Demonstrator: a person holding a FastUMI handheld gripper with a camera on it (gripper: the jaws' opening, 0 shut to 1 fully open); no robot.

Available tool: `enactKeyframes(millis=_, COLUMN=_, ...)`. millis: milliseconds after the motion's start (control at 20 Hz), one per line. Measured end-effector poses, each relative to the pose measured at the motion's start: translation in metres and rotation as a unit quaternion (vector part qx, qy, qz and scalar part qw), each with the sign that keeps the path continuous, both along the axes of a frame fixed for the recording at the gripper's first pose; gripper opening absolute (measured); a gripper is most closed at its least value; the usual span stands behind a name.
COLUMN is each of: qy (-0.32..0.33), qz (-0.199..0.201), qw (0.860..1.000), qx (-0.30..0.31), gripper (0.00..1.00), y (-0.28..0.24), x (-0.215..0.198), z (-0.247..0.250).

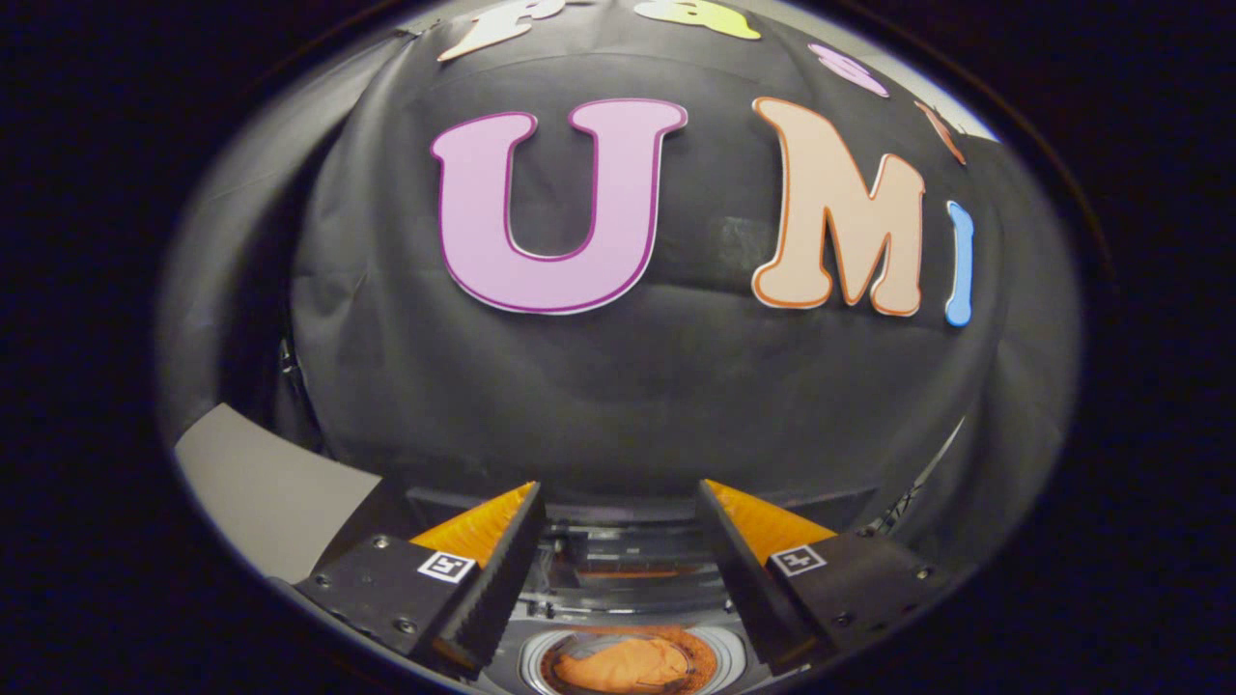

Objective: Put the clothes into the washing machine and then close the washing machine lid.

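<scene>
My gripper (618,502) spread, empty; orange cloth (623,664) sits in round drum below; I reach next for raised lid (628,555).

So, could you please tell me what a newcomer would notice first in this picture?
The gripper stands open, its two fingers spread wide with nothing between them. Below and between them sits the round washing machine drum with an orange garment lying inside. Beyond the fingers rises the booth's black cloth wall.
</scene>
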State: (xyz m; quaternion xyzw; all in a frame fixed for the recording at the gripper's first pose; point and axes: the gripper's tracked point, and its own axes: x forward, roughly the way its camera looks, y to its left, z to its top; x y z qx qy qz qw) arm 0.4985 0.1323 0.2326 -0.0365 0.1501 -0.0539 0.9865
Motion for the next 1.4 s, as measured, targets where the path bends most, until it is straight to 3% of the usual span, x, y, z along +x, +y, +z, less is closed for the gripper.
enactKeyframes(millis=250, qy=0.027, qz=-0.007, qw=1.0, qx=0.001, gripper=0.97, y=-0.003, x=0.007, z=-0.017)
enactKeyframes(millis=400, qy=0.02, qz=-0.006, qw=1.0, qx=0.024, gripper=0.98, y=-0.001, x=0.009, z=-0.01)
enactKeyframes(millis=1200, qy=0.025, qz=0.014, qw=0.999, qx=0.029, gripper=0.96, y=-0.002, x=0.012, z=-0.012)
enactKeyframes(millis=1400, qy=0.0, qz=0.021, qw=0.999, qx=0.042, gripper=0.96, y=-0.005, x=0.013, z=-0.001)
